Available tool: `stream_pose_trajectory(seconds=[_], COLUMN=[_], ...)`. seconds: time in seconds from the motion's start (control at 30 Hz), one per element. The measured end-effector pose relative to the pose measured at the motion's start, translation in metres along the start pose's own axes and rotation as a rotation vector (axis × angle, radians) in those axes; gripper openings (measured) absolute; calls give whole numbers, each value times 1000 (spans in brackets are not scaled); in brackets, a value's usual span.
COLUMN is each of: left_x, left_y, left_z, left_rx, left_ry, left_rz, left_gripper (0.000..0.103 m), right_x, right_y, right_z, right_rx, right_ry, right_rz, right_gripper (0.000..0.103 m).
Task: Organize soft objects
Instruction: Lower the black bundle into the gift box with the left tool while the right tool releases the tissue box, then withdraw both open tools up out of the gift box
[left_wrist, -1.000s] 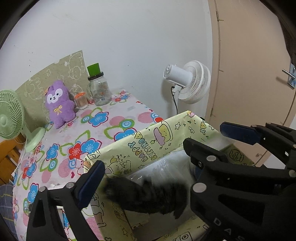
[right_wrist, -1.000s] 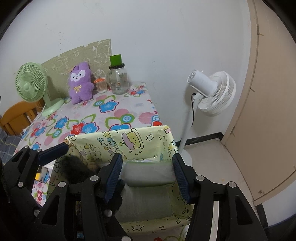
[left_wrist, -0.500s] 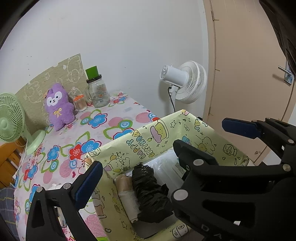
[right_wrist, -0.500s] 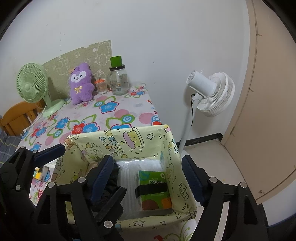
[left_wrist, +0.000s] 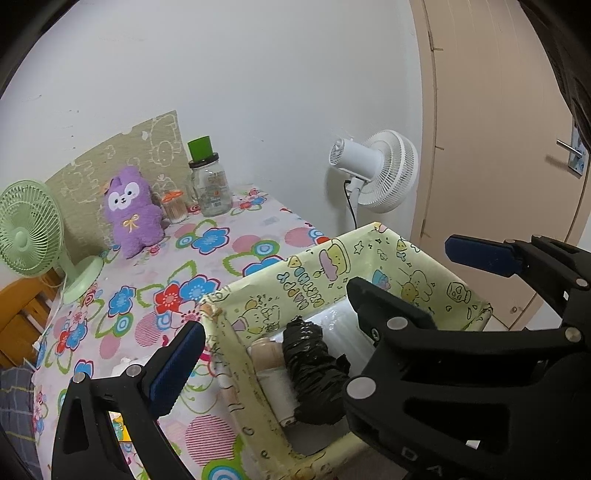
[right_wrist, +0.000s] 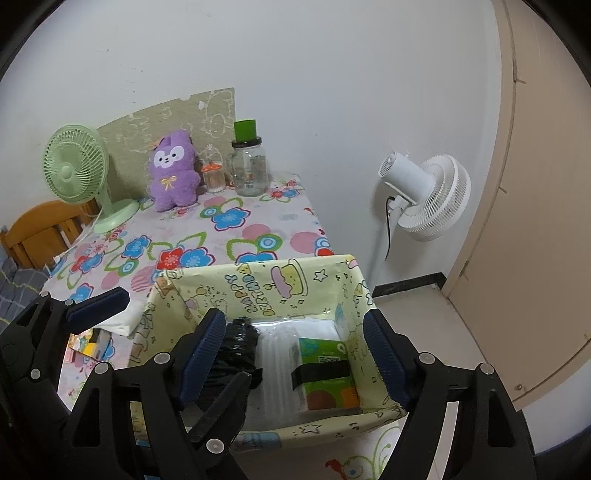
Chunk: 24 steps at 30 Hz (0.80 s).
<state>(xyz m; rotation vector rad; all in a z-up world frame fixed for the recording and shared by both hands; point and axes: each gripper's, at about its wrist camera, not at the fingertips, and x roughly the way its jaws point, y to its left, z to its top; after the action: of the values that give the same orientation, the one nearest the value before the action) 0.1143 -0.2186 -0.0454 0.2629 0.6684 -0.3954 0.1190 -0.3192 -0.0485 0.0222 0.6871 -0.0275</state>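
Observation:
A yellow cartoon-print box (left_wrist: 295, 273) (right_wrist: 258, 284) stands at the near edge of the flowered table. Inside lie a crumpled black bag roll (left_wrist: 310, 362) (right_wrist: 240, 343), a white roll (left_wrist: 277, 387), a clear packet of white pads (right_wrist: 277, 369) and a green tissue pack (right_wrist: 325, 373) with a black band. My left gripper (left_wrist: 321, 291) hangs open above the box's left side, with nothing in it. My right gripper (right_wrist: 293, 317) is open over the box, and no pad touches anything. A purple plush toy (left_wrist: 131, 212) (right_wrist: 173, 173) sits upright at the table's back.
A green desk fan (right_wrist: 74, 166), a glass jar with a green cap (right_wrist: 249, 166) and a small toothpick holder (right_wrist: 214, 177) stand near the plush. A white floor fan (right_wrist: 424, 195) is right of the table, before a beige door (right_wrist: 535, 221). A wooden chair (right_wrist: 40, 229) is at the left.
The black bag roll and the green tissue pack dropped into the box and now lie still. The right jaws widened. Both grippers drew slightly up and back from the box.

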Motion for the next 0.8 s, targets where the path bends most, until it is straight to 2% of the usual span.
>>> stream_pose_trajectory(seconds=[0.8], left_x=[-40], left_y=[42], left_z=[-17], left_rx=[-48], left_ry=[-49], left_rz=[51], left_gripper=[103], right_x=[-30], right_y=[51], right_z=[3], right_rx=[-52], right_ry=[-53], right_rz=[10], right_gripper=[87])
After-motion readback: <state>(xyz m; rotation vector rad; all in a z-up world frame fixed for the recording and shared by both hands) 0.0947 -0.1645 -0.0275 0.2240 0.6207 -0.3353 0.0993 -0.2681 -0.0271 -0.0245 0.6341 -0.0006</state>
